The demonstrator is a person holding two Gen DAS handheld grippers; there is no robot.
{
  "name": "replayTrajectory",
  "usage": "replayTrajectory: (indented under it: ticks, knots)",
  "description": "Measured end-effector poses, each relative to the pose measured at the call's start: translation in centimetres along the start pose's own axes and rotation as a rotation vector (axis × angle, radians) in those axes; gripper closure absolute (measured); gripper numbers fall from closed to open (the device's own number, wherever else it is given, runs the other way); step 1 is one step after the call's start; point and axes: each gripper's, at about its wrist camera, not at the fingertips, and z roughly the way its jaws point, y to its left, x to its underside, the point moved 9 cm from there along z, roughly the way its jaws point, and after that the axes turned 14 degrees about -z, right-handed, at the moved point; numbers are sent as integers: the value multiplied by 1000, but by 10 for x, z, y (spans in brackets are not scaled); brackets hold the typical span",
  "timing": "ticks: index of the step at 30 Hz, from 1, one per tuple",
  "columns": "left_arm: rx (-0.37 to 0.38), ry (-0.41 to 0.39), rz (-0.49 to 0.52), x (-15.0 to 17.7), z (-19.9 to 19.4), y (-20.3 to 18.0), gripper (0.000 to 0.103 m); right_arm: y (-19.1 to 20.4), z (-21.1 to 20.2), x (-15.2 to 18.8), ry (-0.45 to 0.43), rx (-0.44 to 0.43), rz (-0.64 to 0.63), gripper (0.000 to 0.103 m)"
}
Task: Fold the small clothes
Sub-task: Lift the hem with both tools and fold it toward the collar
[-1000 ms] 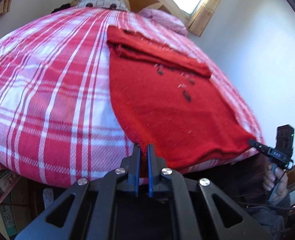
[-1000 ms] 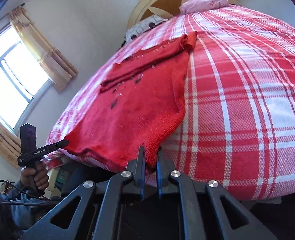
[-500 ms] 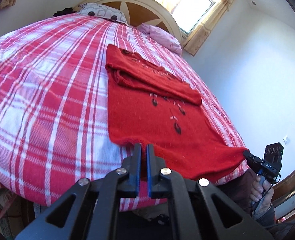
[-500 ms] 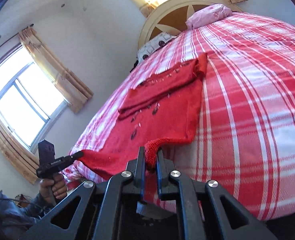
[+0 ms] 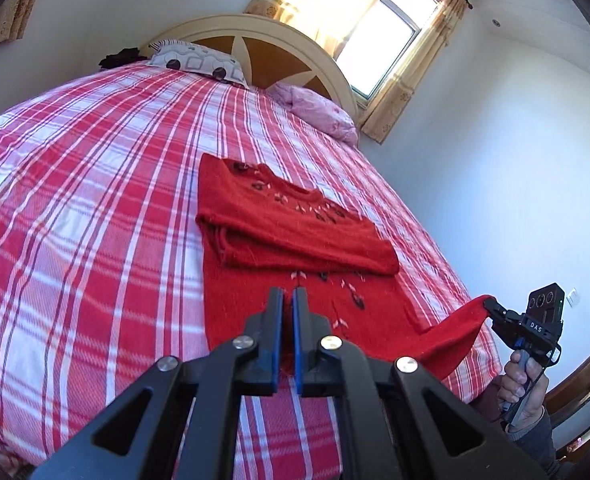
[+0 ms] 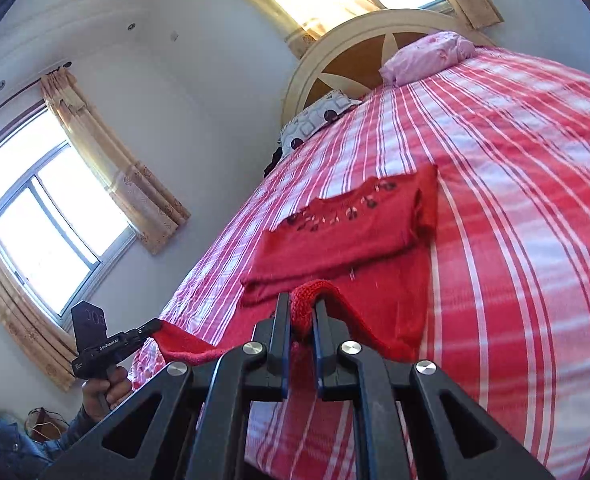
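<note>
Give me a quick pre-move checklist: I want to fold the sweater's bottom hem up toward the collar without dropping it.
1. Right gripper clamped on the hem of the red sweater: ok, bunched knit shows between its jaws.
2. Left gripper clamped on the other hem corner: ok, the right wrist view shows fabric pinched at its tip.
3. Hem lifted off the bedspread: ok.
4. Sleeves folded in across the chest: ok.
5. Hem taut between grippers: not ok, it sags.
6. Landing area by the collar free: ok.
</note>
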Motion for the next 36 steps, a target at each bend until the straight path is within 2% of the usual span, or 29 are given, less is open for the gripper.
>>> replayTrajectory:
  ticks: [14, 22, 36]
  knots:
    - [-3, -44, -1, -76, 44, -11, 99, -26, 47, -69, -1, 44, -30, 95]
    - [4, -53, -5, -116, 77, -20, 99, -51, 84, -100, 28, 77, -39, 95]
    - [-23, -41, -28, -173, 150, -13, 99, -120, 159, -139, 83, 143, -8, 95]
